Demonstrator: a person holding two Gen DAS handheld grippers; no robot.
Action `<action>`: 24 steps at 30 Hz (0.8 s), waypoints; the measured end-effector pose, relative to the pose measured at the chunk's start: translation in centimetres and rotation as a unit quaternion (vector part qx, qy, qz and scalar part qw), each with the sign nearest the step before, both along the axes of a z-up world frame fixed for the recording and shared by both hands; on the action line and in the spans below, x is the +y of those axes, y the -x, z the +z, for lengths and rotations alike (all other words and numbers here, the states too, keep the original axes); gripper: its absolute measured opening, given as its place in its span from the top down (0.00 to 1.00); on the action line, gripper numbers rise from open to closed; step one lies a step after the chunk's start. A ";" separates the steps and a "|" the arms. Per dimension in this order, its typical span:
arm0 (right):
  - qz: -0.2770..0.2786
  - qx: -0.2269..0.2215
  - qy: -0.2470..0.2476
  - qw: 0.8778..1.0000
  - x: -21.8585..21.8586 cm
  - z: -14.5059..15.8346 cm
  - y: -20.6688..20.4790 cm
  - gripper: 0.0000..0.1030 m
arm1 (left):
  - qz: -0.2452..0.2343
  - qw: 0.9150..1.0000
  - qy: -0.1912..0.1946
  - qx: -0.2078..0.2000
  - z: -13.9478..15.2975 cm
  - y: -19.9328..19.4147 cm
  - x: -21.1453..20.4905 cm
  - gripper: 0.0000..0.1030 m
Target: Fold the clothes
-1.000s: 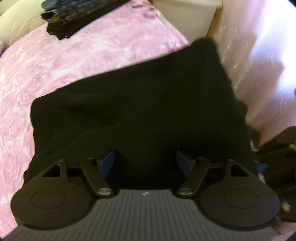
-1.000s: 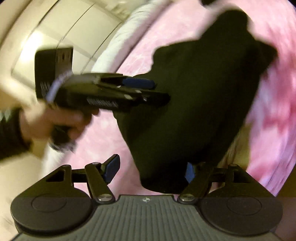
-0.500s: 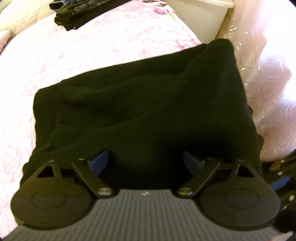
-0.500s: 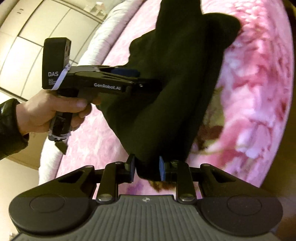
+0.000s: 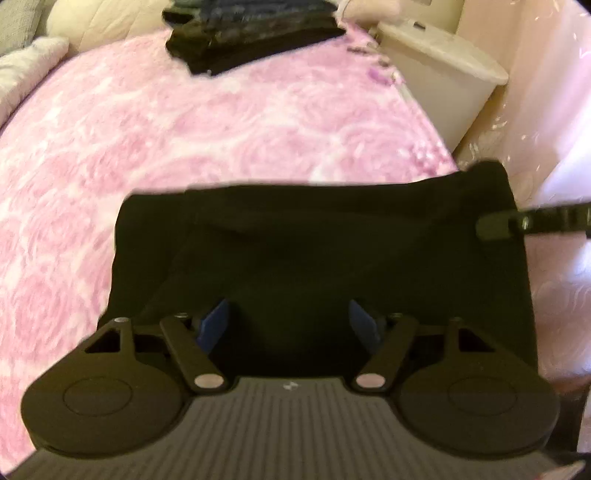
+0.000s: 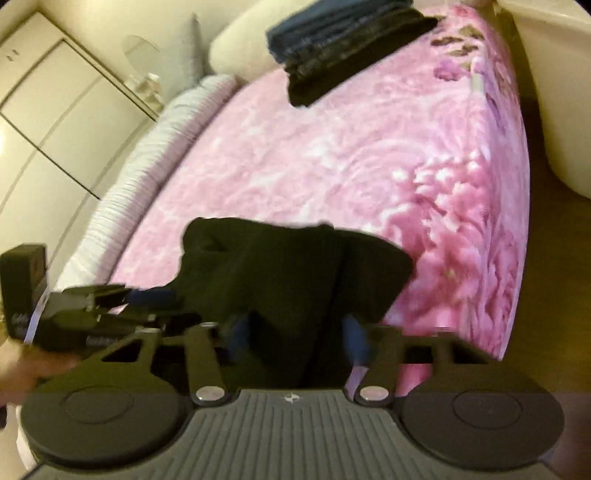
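A black garment lies folded on the near part of the pink bedspread; it also shows in the right wrist view as a dark heap. My left gripper is open, its blue pads wide apart over the garment's near edge. My right gripper is open too, with black cloth lying between its blurred fingers. The right gripper's tip reaches the garment's right end. The left gripper, held in a hand, sits at the garment's left side.
A stack of folded dark clothes rests at the far end of the bed, seen also from the right. Pillows lie behind it. A white bin stands beside the bed. Pale wardrobe doors are at left.
My right gripper was shut on the hanging garment and has opened; the garment has come down onto the bed. The left gripper stayed open and drew back a little.
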State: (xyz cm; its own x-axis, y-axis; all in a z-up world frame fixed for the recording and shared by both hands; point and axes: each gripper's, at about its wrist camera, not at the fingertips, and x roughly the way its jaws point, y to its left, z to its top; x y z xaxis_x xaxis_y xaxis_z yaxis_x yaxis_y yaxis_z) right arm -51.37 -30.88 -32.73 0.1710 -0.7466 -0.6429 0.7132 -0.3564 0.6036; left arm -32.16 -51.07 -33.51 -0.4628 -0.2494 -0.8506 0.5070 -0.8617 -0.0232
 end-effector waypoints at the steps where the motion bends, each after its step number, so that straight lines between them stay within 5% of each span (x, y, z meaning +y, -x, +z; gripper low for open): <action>1: -0.008 -0.007 0.005 1.000 0.0 0.3 0.6 0.88 | 0.001 1.000 -0.002 -0.003 -0.2 0.2 -0.1 0.32; 6: -0.026 -0.048 -0.010 0.998 -0.2 -3.4 2.5 0.87 | 0.005 1.000 -0.009 -0.020 -1.2 1.2 -0.6 0.27; 8: -0.025 -0.055 -0.004 0.998 0.1 -3.1 2.9 0.84 | 0.009 1.000 -0.004 0.004 0.1 0.7 -0.9 0.29; 10: -0.032 -0.041 0.008 0.999 0.6 -1.3 2.7 0.64 | 0.029 0.999 0.003 0.020 1.0 0.3 -1.9 0.30; 12: -0.042 -0.020 0.019 0.999 0.7 0.2 2.5 0.57 | 0.048 0.999 0.001 0.017 0.7 0.4 -3.1 0.31; 14: -0.049 0.003 0.016 0.999 0.0 0.3 2.5 0.57 | 0.037 0.999 0.009 -0.015 -1.3 1.9 -3.7 0.30; 15: -0.050 0.011 0.009 0.999 -0.5 -0.1 2.6 0.69 | 0.024 0.999 0.017 -0.026 -2.3 2.7 -3.6 0.28; 19: -0.052 0.024 -0.029 0.998 -1.1 -3.4 3.5 0.75 | 0.011 0.999 0.045 -0.021 -3.3 4.0 -3.6 0.16; 24: -0.065 0.064 -0.038 0.995 -0.1 -1.6 3.1 0.62 | 0.033 0.999 0.034 -0.007 -0.8 1.8 -3.8 0.26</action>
State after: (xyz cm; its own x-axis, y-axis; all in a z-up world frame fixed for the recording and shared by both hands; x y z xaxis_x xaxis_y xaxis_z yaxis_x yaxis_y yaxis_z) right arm -54.48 -30.99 -34.29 -0.0105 -0.7047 -0.7094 0.7279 -0.4918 0.4778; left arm -33.95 -54.83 -34.30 -0.4321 -0.3361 -0.8369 0.5630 -0.8254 0.0408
